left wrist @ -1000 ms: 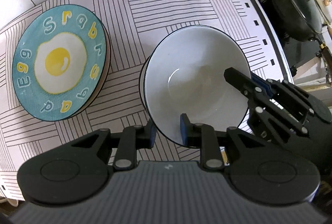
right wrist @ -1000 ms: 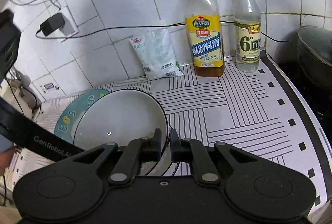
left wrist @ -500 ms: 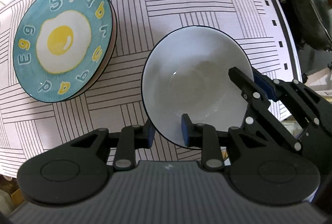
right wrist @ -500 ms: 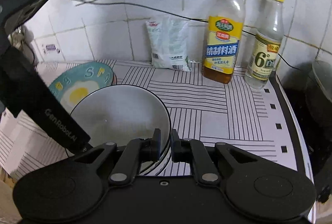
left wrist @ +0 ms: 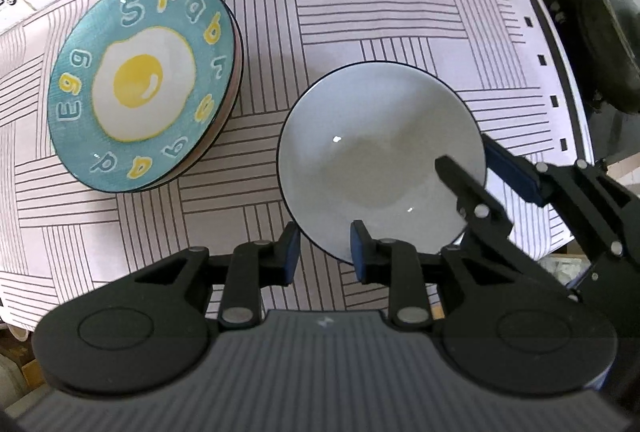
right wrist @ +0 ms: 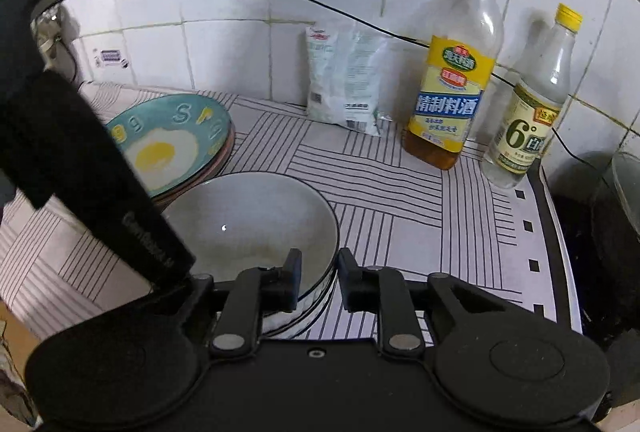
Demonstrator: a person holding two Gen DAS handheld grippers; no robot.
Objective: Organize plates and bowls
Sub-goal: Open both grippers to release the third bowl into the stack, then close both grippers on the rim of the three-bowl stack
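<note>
A white bowl (left wrist: 376, 160) with a dark rim sits on the striped cloth, and more rims show under it in the right wrist view (right wrist: 248, 220). My left gripper (left wrist: 324, 252) straddles its near rim, pads apart with cloth showing in the gap. My right gripper (right wrist: 318, 264) straddles the right rim (left wrist: 464, 156), one finger inside and one outside. Its jaws are opening and the pads stand off the rim. To the left lies a teal fried-egg plate (left wrist: 140, 80) on a stack of pinkish plates (right wrist: 160, 148).
Against the tiled wall stand a yellow-label bottle (right wrist: 452, 92), a clear vinegar bottle (right wrist: 528, 116) and a white bag (right wrist: 348, 80). A dark wok (left wrist: 592, 32) sits on the stove at the right. The left tool's housing (right wrist: 100, 172) blocks the right view's left side.
The right jaws, pinched on the bowl's rim before, have parted. The right wrist view has rolled. The bowl now lies flatter on the cloth; the left gripper has barely shifted.
</note>
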